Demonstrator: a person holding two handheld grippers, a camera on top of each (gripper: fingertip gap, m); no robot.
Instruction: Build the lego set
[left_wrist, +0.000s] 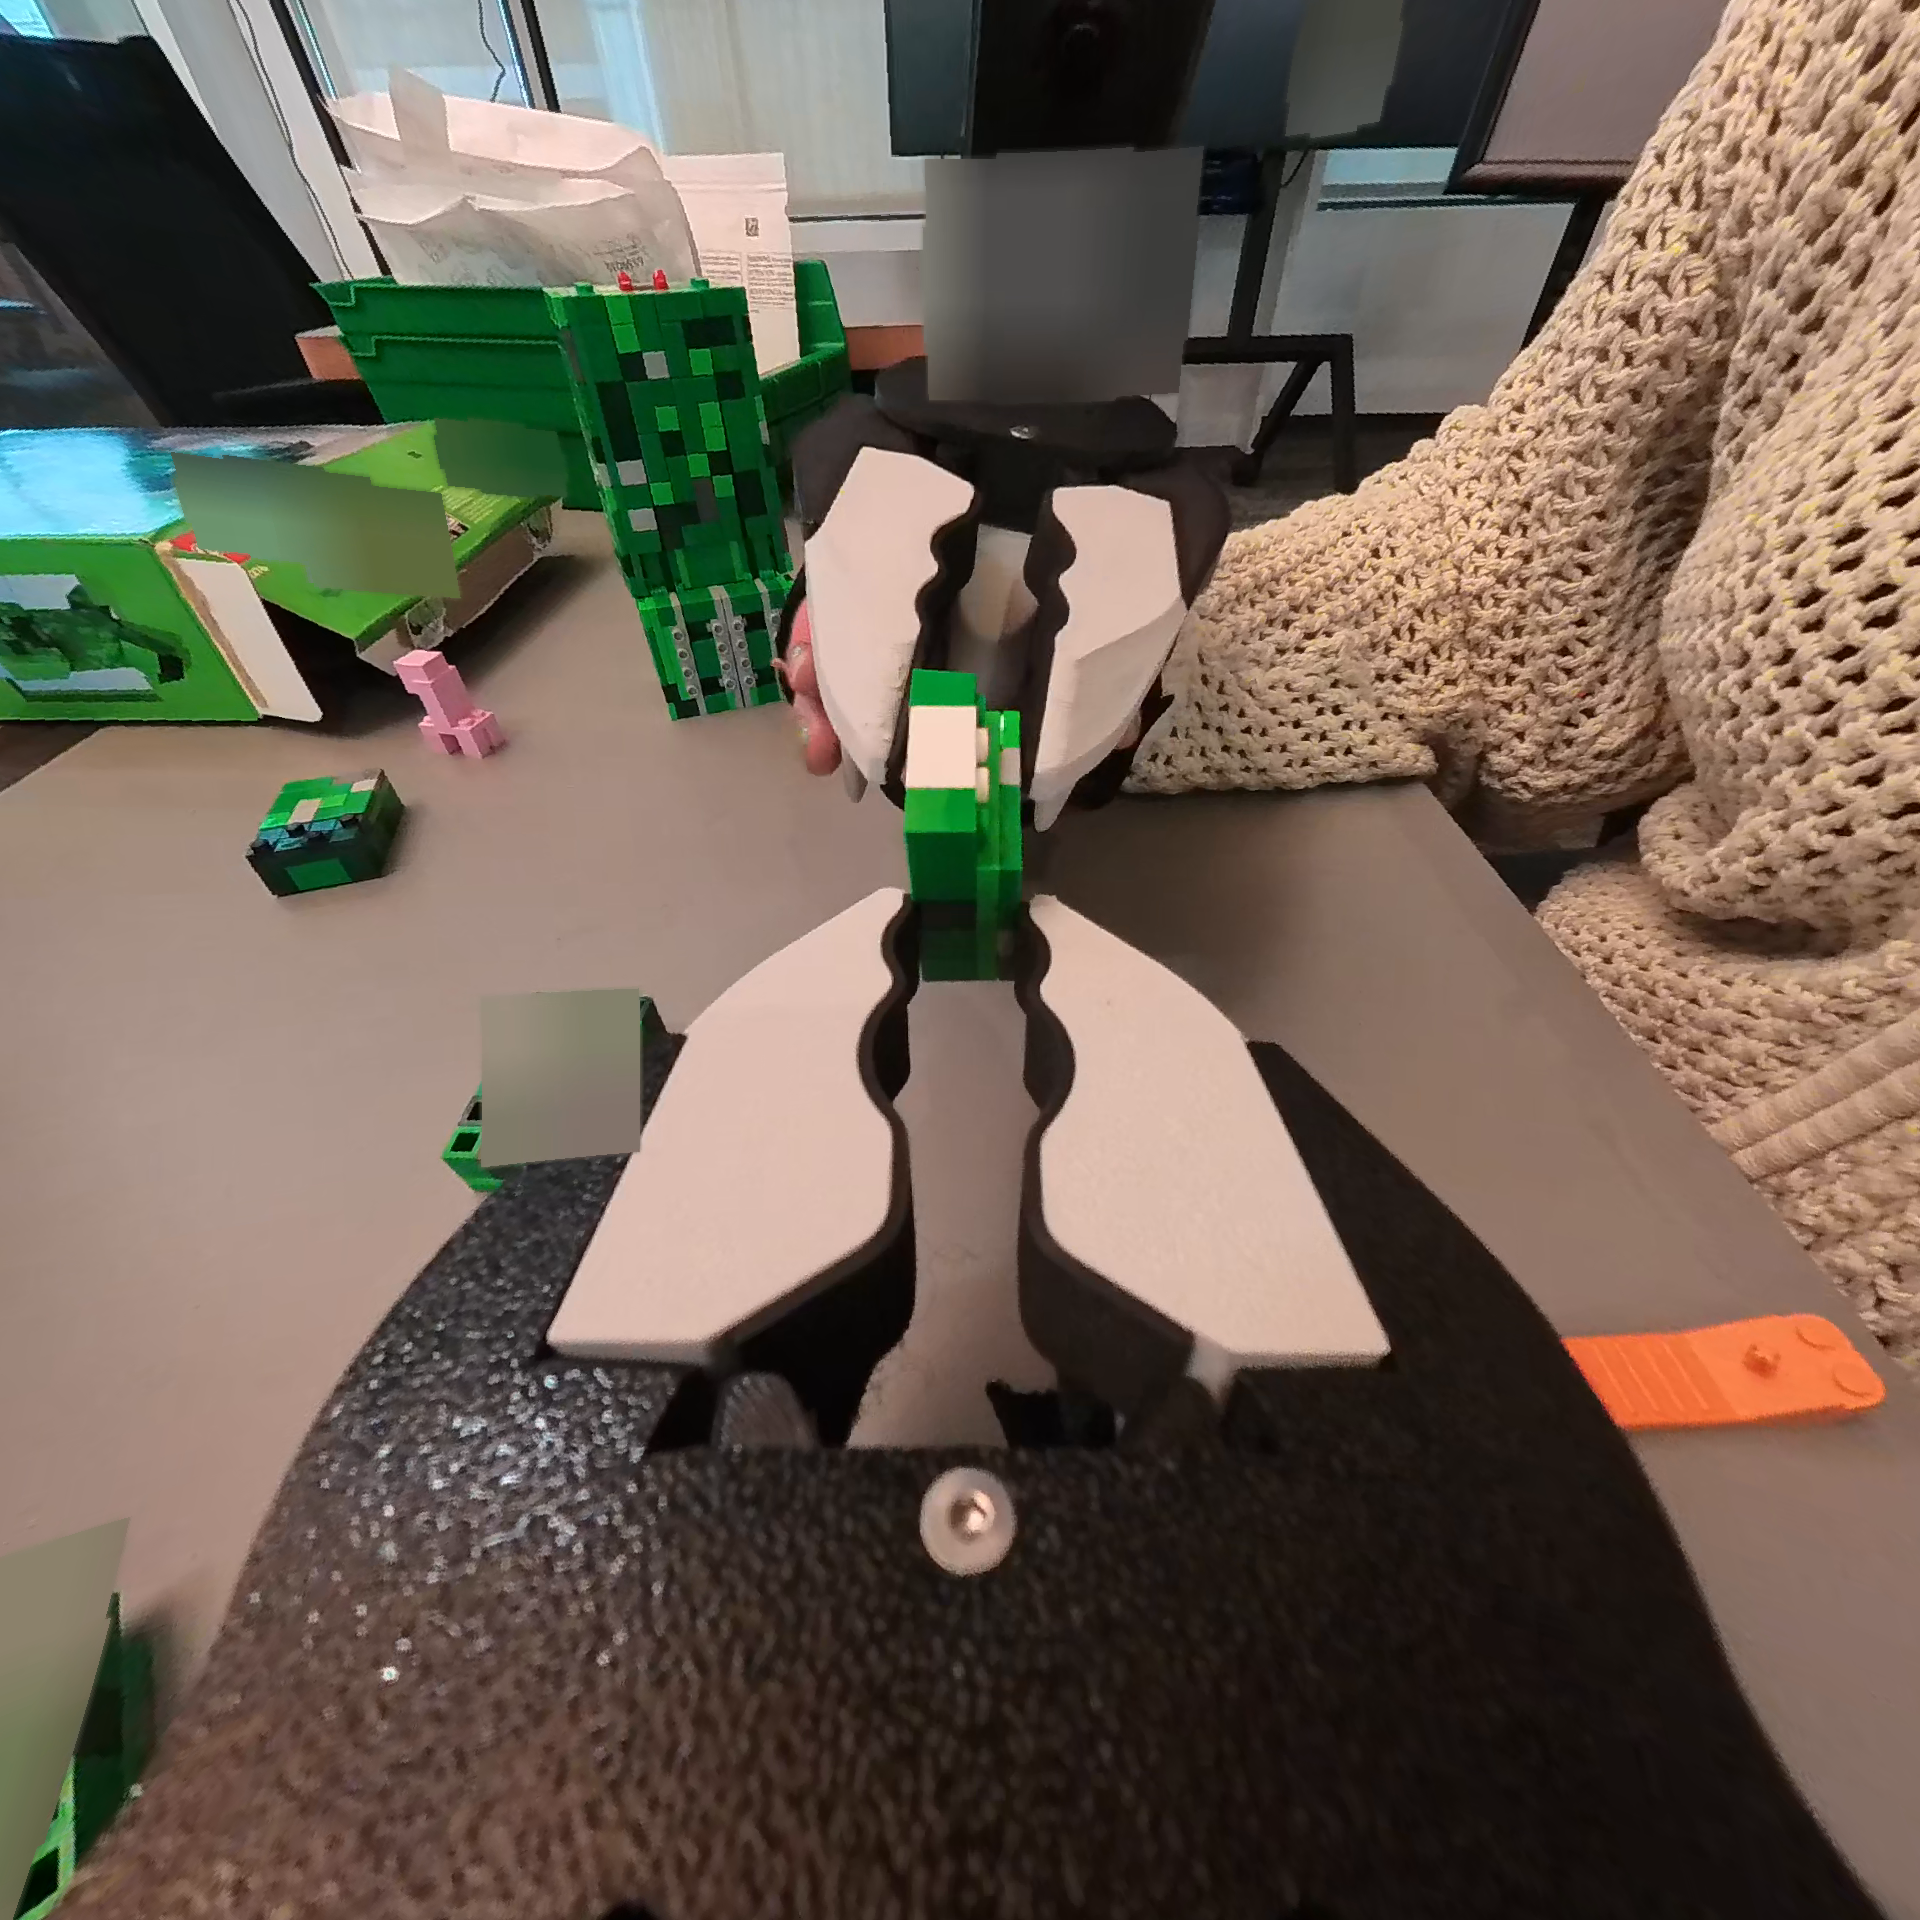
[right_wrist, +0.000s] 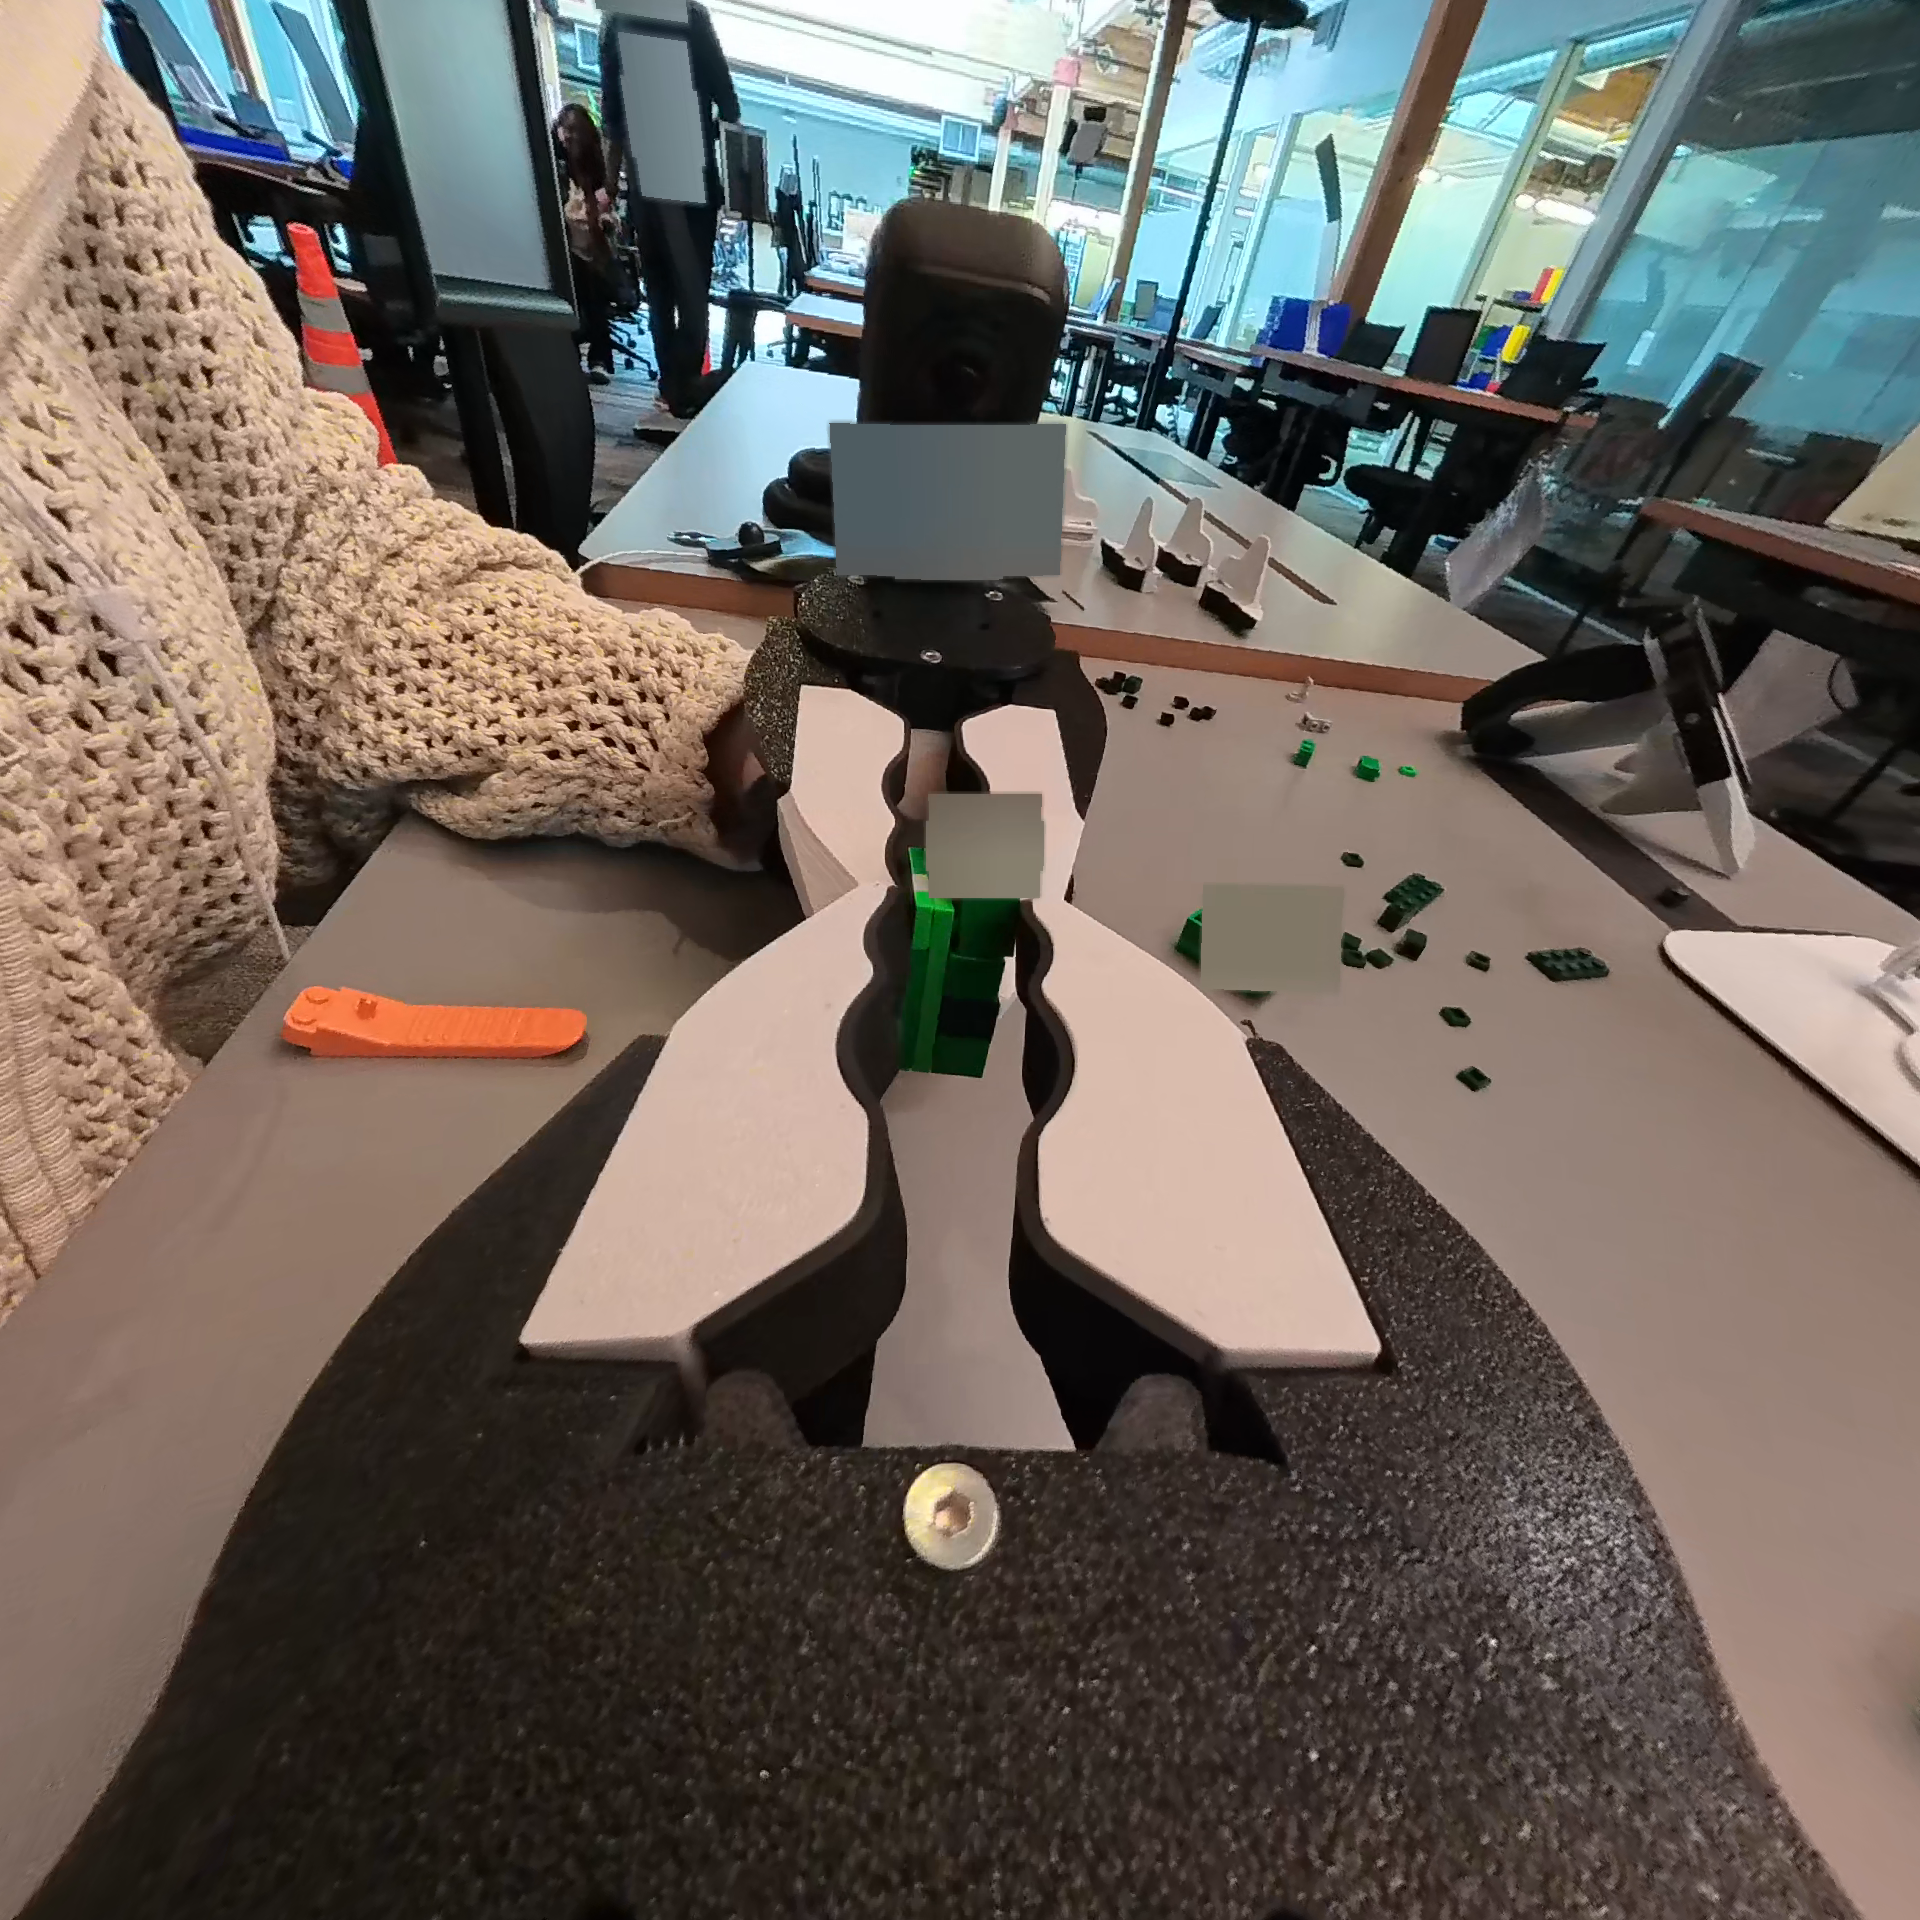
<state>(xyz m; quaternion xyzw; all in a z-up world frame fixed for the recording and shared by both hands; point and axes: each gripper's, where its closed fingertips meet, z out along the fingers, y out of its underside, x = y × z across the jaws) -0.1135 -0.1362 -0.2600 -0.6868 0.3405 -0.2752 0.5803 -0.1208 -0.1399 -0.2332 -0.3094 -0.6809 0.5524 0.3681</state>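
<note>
Your left gripper clamps the lower end of a small green brick assembly at frame centre, and your right gripper pinches its top from twelve o'clock. At eleven o'clock a tall green brick figure stands on the grey table. An orange brick separator lies at four o'clock, a pink pig figure at ten.

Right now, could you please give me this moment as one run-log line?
left tool: shut on green brick stack | right tool: shut on same stack | stack: above table | separator: unused
</note>
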